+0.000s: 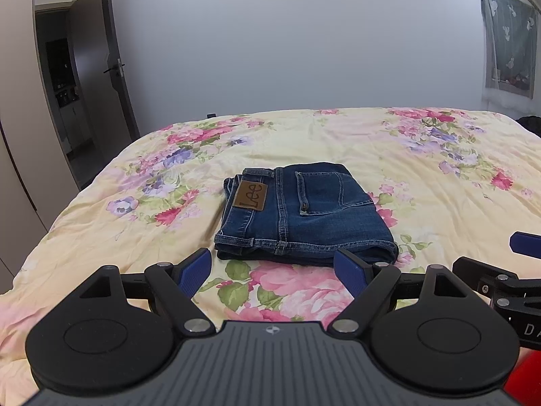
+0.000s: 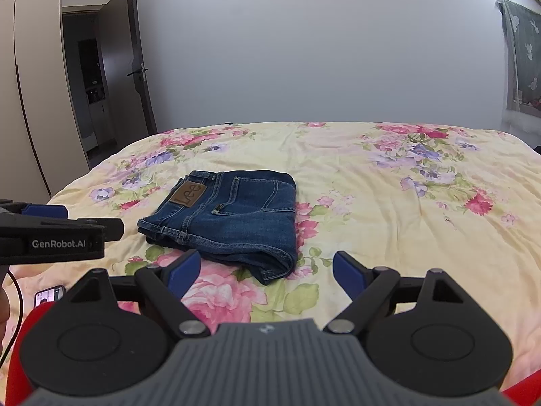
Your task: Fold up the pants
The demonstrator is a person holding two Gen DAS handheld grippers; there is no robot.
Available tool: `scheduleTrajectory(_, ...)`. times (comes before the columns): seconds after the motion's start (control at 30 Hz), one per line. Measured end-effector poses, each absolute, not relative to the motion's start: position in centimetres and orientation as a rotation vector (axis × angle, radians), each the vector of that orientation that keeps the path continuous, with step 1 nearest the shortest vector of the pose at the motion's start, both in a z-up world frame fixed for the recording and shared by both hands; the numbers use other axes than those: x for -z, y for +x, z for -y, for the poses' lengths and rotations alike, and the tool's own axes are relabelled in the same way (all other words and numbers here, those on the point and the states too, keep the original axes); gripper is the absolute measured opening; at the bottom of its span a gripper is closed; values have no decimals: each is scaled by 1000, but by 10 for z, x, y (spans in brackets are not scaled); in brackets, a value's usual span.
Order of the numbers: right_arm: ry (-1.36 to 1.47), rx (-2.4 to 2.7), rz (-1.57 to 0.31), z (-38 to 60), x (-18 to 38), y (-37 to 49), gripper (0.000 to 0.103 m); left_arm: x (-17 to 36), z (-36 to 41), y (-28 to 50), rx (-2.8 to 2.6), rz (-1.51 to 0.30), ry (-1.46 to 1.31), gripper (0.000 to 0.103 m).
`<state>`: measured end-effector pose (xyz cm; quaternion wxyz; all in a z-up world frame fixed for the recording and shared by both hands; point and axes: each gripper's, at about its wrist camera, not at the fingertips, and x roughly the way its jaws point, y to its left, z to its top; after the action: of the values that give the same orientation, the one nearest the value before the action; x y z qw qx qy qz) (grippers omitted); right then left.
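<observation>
Pants (image 1: pixel 304 209) folded compact, waistband nearest

one pair of folded jeans (image 1: pixel 301 215) lies on one bed with a floral cover (image 1: pixel 422 182), carrying one brown leather patch (image 1: pixel 252 195) and one back pocket (image 1: pixel 329 191) facing up. two grippers: the left gripper (image 1: pixel 275 270) and the right gripper (image 2: pixel 267 270), each with two blue pads spread apart. one door (image 2: pixel 130 64) stands open at ten o'clock, one curtain (image 1: pixel 509 39) hangs at two o'clock, and one phone (image 2: pixel 49 294) sits at eight o'clock.
</observation>
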<state>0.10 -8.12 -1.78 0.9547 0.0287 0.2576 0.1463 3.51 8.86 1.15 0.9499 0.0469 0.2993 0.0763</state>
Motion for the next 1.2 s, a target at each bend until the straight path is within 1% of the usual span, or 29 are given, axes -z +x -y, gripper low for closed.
scheduleTrajectory(1.2, 57, -298, -529, 84, 17, 1, 82, -17, -84, 33, -146, -605, 109, 96)
